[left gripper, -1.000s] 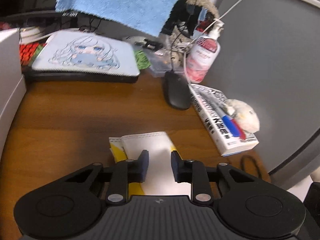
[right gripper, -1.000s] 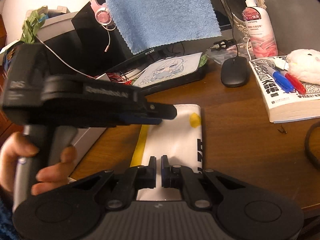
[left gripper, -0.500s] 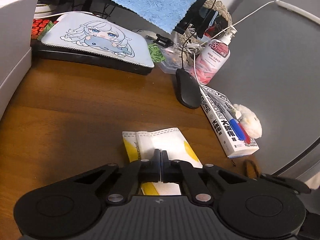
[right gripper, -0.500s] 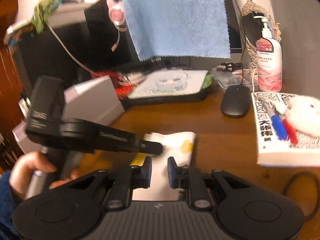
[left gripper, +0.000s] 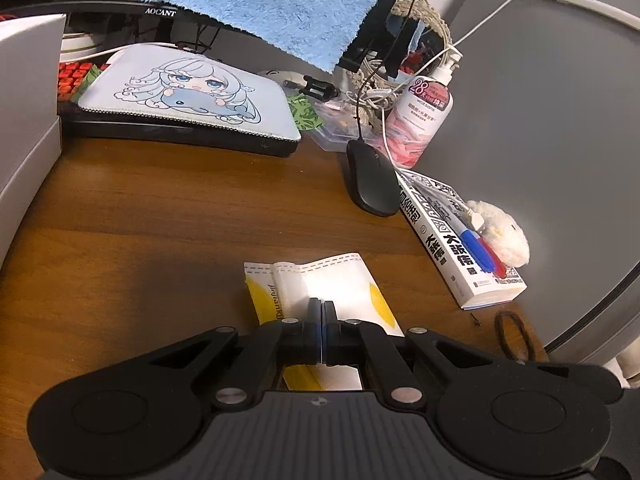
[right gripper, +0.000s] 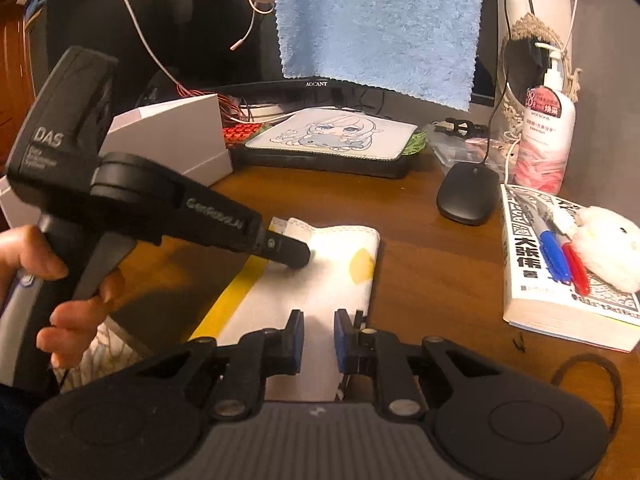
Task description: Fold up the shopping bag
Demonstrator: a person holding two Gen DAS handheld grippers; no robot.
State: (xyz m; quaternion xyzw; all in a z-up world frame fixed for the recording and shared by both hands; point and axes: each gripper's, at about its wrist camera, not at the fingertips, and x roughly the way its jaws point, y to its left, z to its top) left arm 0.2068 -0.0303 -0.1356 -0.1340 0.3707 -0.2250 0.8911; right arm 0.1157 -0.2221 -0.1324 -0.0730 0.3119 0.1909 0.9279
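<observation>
white-and-yellow folded shopping bag (right gripper: 320, 280) flat on brown wooden counter (left gripper: 160, 220), long axis running away from cameras; near end hidden behind grippers. left gripper (left gripper: 321, 322) fingers pressed together on bag, right gripper (right gripper: 318, 338) fingers slightly spread above it.

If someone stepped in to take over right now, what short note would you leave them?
Left hand-held gripper: shut, tip down on the shopping bag.
Right hand-held gripper: jaws slightly apart over the bag's near end, gripping nothing.
Bag: lying flat on the wooden desk, already folded into a narrow strip.
Left to do: probably fold the strip up shorter.
</observation>
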